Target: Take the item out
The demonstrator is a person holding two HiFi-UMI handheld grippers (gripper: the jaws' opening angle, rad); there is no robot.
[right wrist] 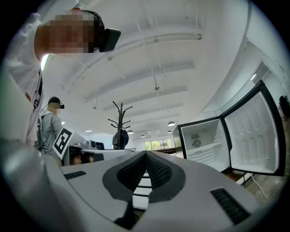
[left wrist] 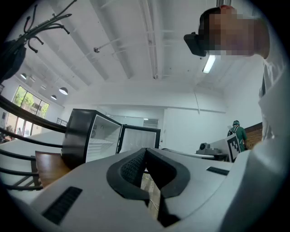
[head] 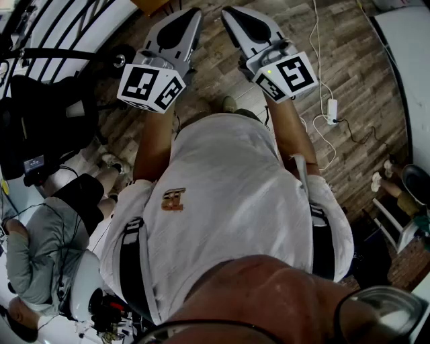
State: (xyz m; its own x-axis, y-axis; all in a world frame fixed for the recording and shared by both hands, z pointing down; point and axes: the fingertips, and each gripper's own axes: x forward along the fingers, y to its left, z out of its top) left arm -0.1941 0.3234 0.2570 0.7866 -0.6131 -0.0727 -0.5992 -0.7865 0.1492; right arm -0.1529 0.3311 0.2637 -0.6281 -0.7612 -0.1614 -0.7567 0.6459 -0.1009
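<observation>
Head view: left gripper [head: 191, 17] and right gripper [head: 230, 13] held out over the wood-plank floor [head: 349, 60], fingers pressed together on nothing.
No item is visible; it is probably inside the black mini fridge [left wrist: 81, 136] with its door open. Approach it squarely, spread one gripper's fingers before reaching the shelf, and keep off the door.
</observation>
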